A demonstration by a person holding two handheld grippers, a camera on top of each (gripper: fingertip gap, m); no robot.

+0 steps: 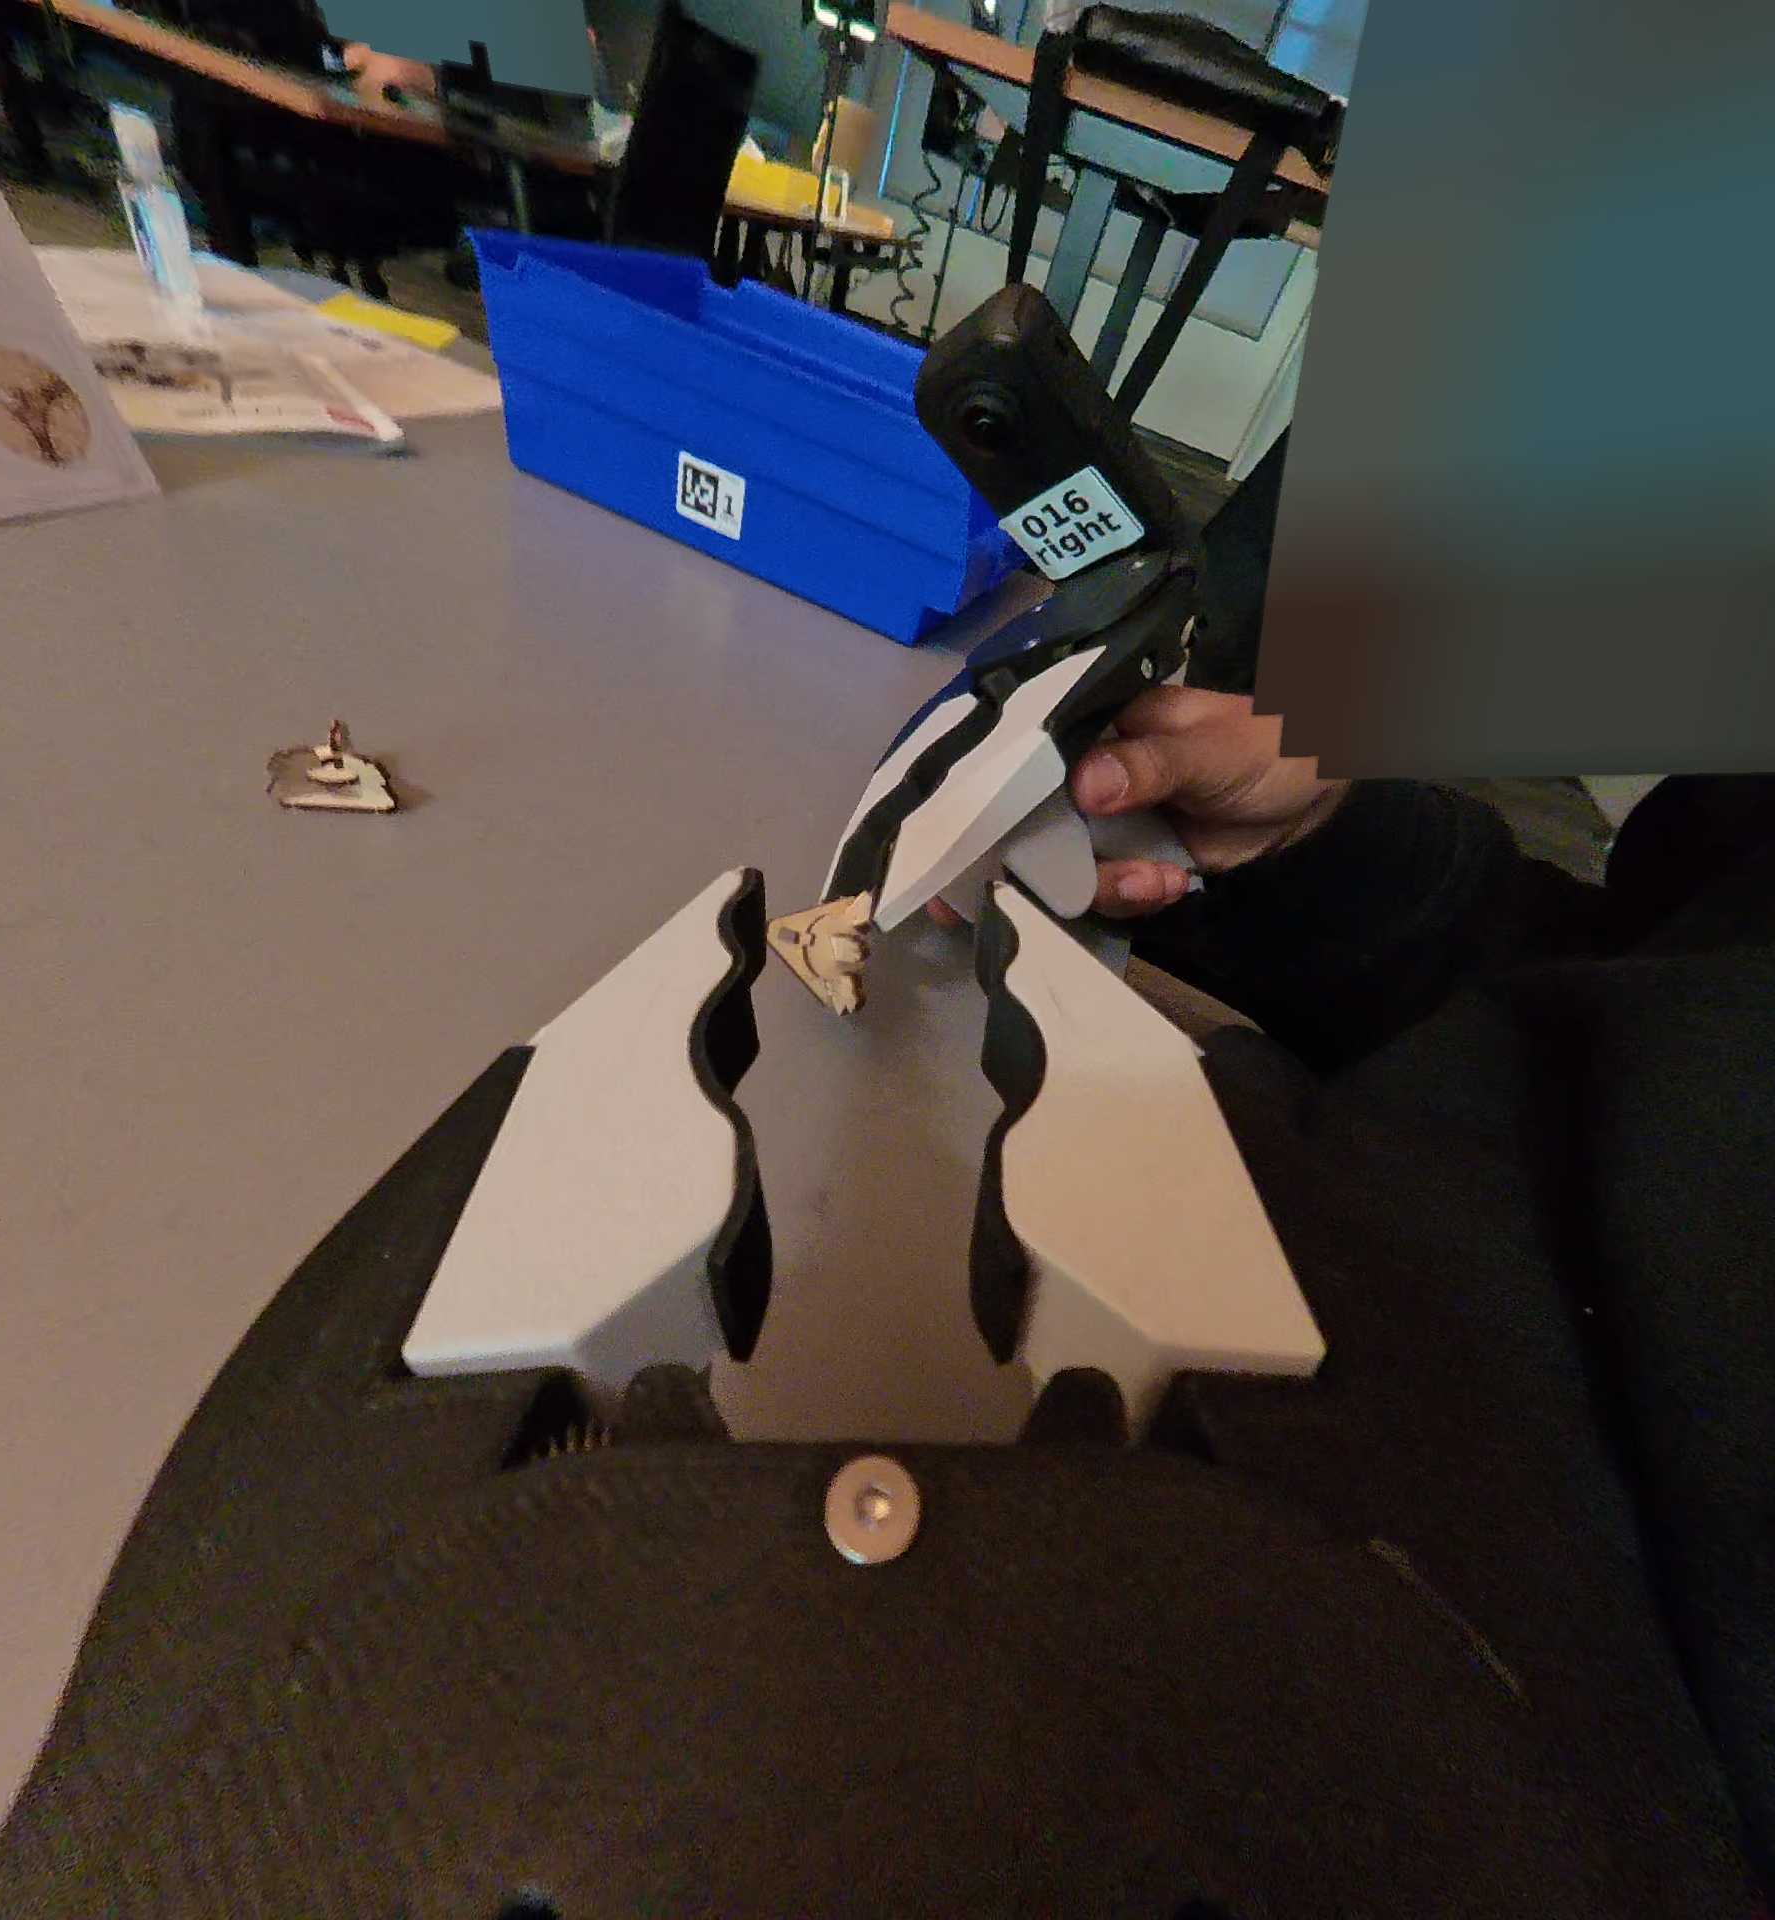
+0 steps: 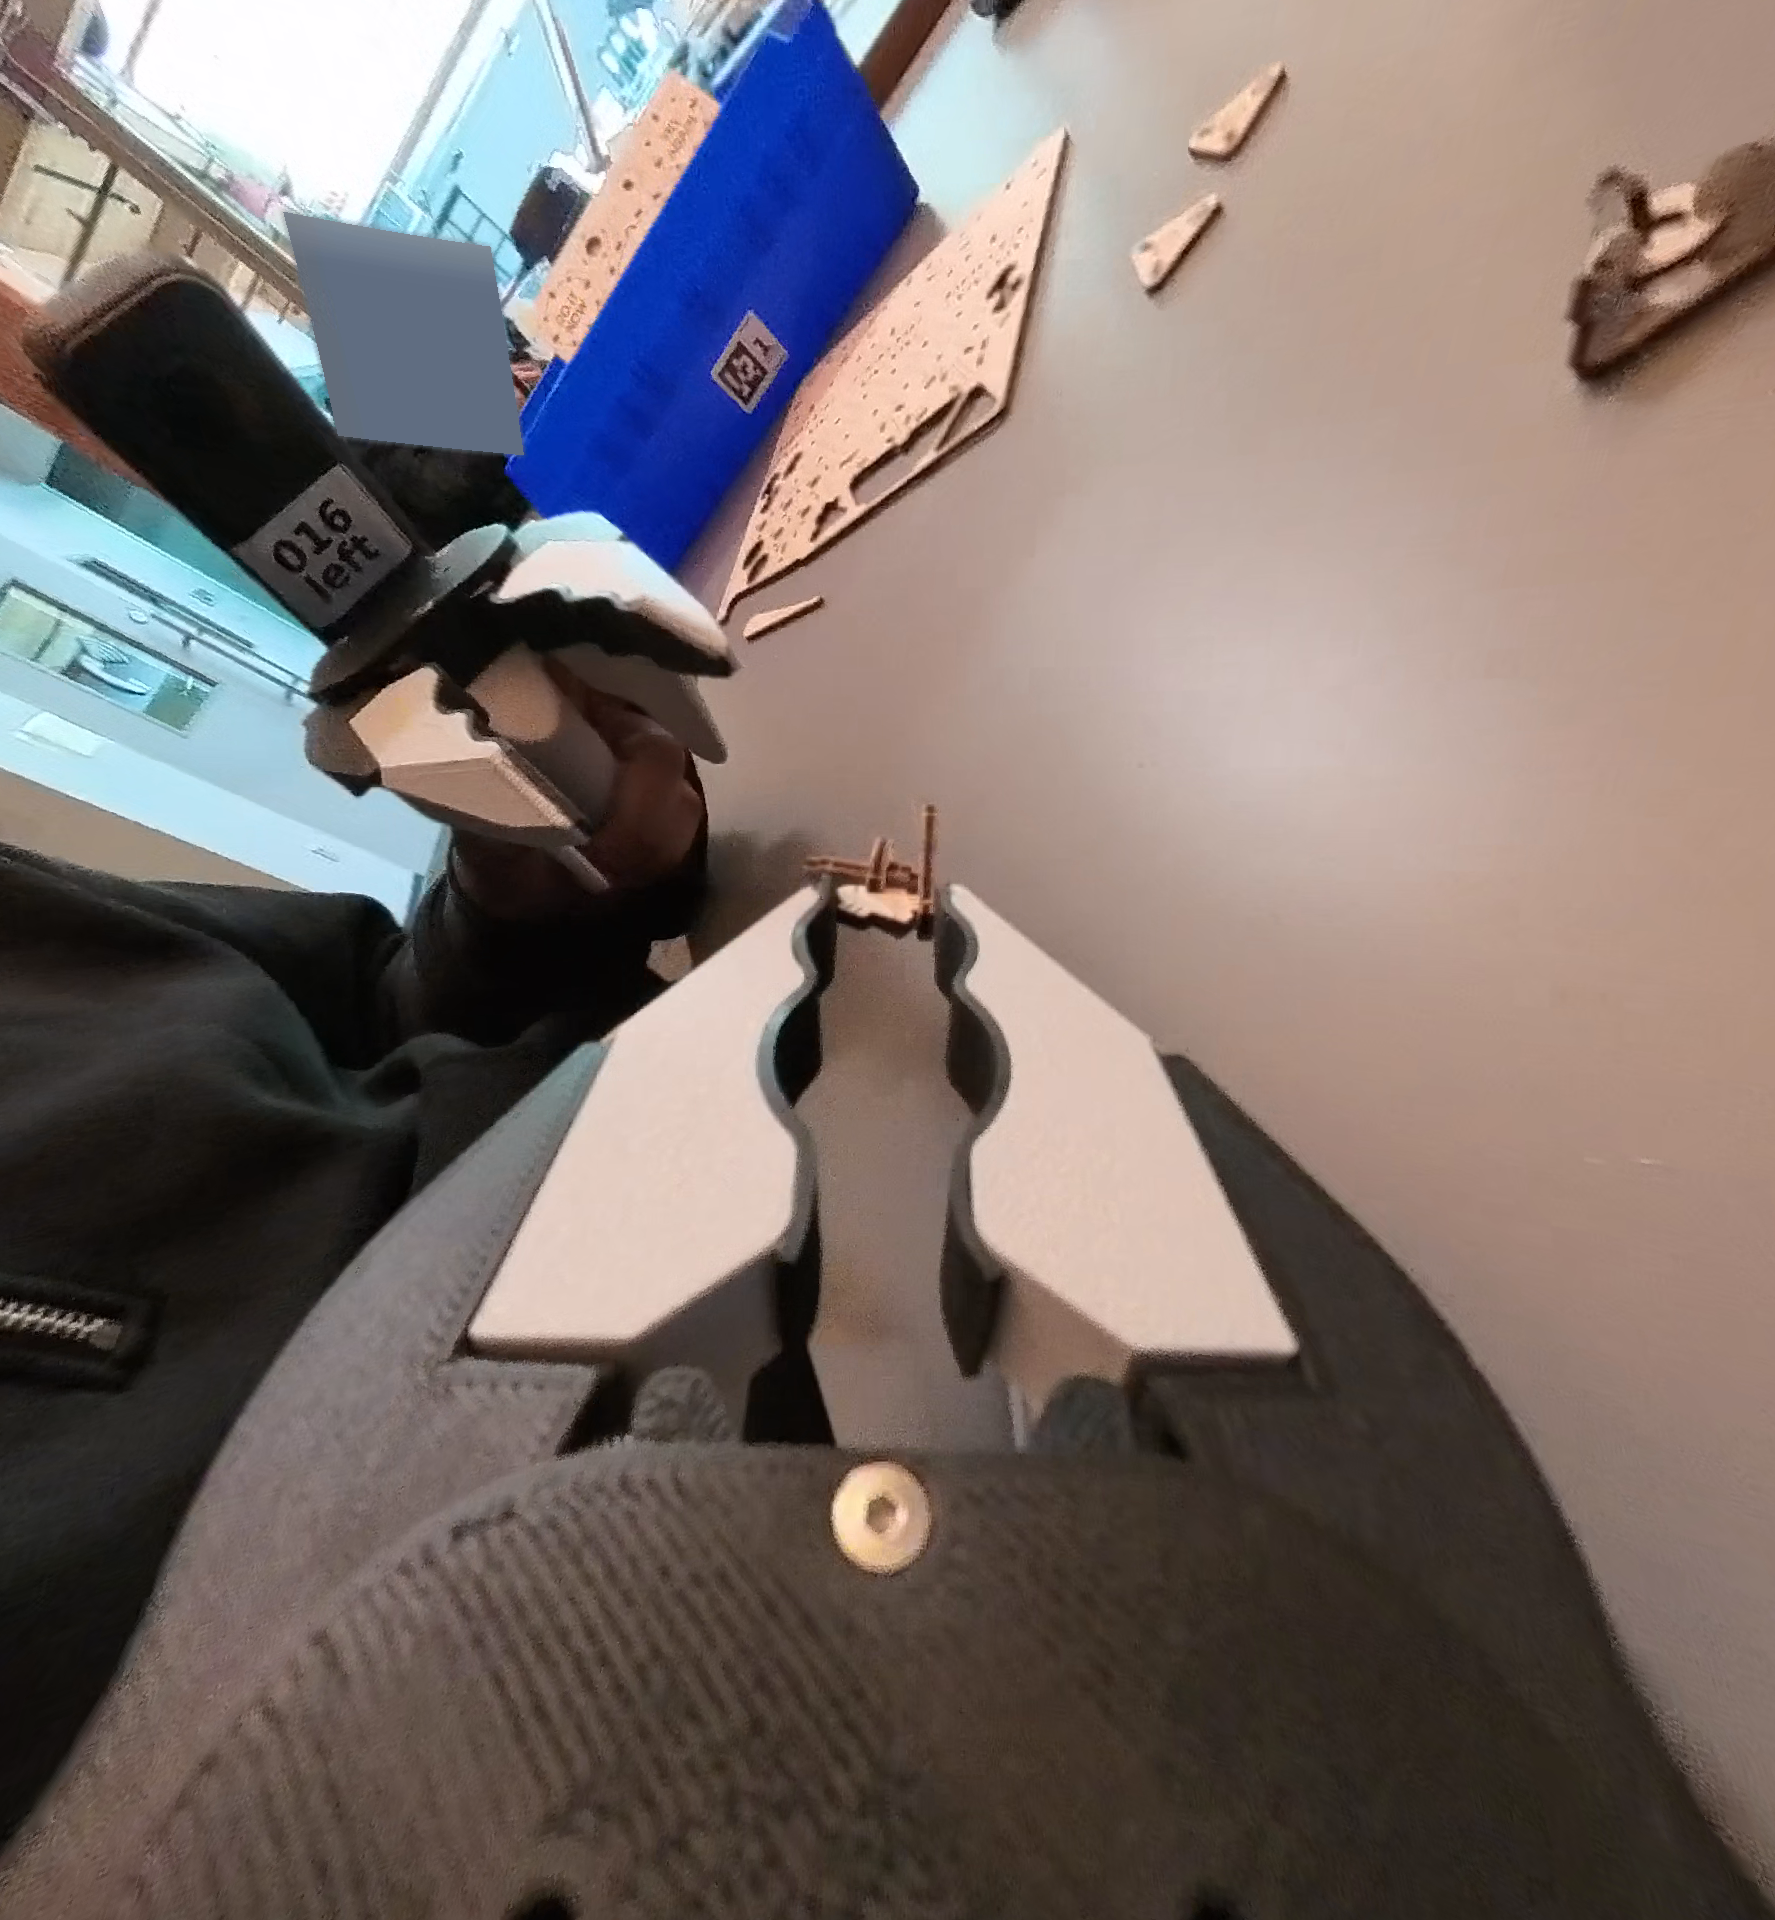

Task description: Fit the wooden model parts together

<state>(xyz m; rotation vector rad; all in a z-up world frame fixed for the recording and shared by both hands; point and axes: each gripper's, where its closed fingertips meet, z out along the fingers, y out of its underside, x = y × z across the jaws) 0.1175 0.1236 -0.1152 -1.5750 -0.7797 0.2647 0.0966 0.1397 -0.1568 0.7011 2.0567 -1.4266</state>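
Left claw [image 1: 867, 914] open; right claw [image 2: 878, 914] grips small wooden assy [image 2: 883, 888].

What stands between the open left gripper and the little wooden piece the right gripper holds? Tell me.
Nothing visible. The left gripper is open, and the wooden piece hangs just beyond its fingertips, pinched by the right gripper above the bare table.

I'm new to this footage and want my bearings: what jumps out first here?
The right claw, shut on a small wooden laser-cut assembly, holds it just above the grey table, in front of the open, empty left claw. Behind them stands a bright blue bin, and a second wooden assembly sits alone to the left.
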